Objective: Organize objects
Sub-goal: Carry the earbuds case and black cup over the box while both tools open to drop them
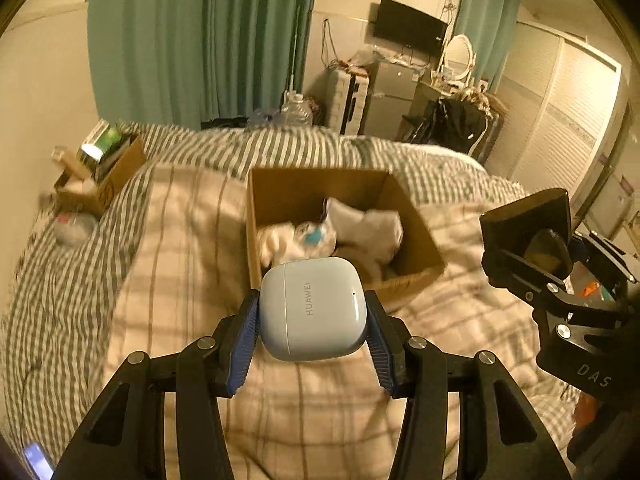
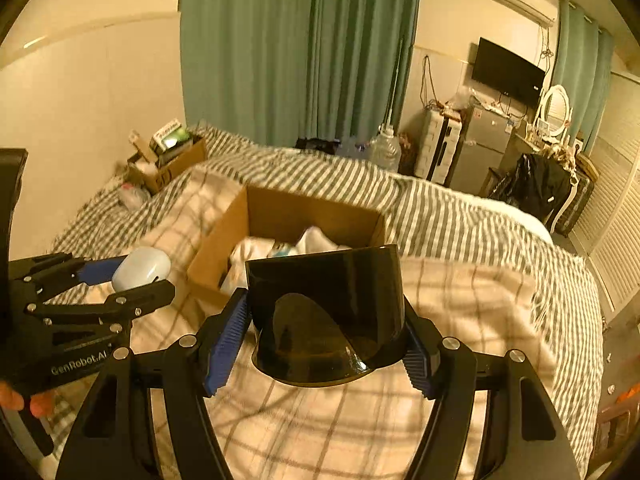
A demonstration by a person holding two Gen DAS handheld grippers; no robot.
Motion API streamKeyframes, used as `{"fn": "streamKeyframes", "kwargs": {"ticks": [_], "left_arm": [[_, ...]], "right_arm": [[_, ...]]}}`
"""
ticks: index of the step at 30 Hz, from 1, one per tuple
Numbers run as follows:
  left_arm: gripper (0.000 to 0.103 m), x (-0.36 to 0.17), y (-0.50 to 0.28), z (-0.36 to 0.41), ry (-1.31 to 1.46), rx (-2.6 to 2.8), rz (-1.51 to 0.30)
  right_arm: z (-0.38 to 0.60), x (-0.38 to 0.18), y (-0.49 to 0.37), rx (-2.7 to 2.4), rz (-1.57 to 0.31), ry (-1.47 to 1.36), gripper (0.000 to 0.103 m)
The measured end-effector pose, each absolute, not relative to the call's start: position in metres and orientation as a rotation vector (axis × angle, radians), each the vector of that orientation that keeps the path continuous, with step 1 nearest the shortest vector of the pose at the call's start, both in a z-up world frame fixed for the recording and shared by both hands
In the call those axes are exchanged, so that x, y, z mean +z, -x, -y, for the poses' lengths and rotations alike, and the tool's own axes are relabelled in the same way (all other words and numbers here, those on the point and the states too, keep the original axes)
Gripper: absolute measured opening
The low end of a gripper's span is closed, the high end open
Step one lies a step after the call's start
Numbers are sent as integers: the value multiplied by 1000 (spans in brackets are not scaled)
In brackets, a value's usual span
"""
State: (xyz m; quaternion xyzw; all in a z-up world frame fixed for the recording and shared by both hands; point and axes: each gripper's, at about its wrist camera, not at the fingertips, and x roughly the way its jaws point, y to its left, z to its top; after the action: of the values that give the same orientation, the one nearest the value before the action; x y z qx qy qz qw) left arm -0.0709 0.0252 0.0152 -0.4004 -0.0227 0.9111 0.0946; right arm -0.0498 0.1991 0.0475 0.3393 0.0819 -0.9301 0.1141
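My left gripper [image 1: 313, 312] is shut on a pale blue earbud case [image 1: 314, 308], held in the air above the checked blanket, just in front of an open cardboard box [image 1: 416, 236]. The box holds white cloths and a small blue-marked item. My right gripper [image 2: 326, 320] is shut on a glossy black box-shaped object [image 2: 332, 300], also raised over the blanket, near the box [image 2: 224, 236]. In the left wrist view the right gripper [image 1: 532, 240] with its black object hangs at the right. In the right wrist view the left gripper [image 2: 132, 276] with the case [image 2: 141, 267] hangs at the left.
A second cardboard box [image 1: 108, 176] with books and clutter sits at the bed's far left by the wall, a clear bag [image 1: 74, 228] next to it. Green curtains [image 1: 200, 40], a water jug [image 1: 297, 110], a small fridge [image 1: 390, 96] and a wardrobe [image 1: 560, 112] stand beyond the bed.
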Motion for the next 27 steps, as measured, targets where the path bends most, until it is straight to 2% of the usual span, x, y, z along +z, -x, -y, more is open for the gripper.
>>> {"fn": "streamKeyframes", "kwargs": {"ticks": [4,13,19,27], "left_arm": [[51,35,93,-27,1148,2716,44],[51,32,136,-41,1119,2730,-48],[51,-1,172,-52,1186,2691,-59],[51,-57,210,-50,1300,2658,-45]], "right_arm": [[-206,71,68,-2731,-191,-953,69],[-196,96,118,-2721,-264,-883,69],[-193,66,160,-2683,-262,-920,69],[-200,-4,212,-2637,-178,-1033,69]]}}
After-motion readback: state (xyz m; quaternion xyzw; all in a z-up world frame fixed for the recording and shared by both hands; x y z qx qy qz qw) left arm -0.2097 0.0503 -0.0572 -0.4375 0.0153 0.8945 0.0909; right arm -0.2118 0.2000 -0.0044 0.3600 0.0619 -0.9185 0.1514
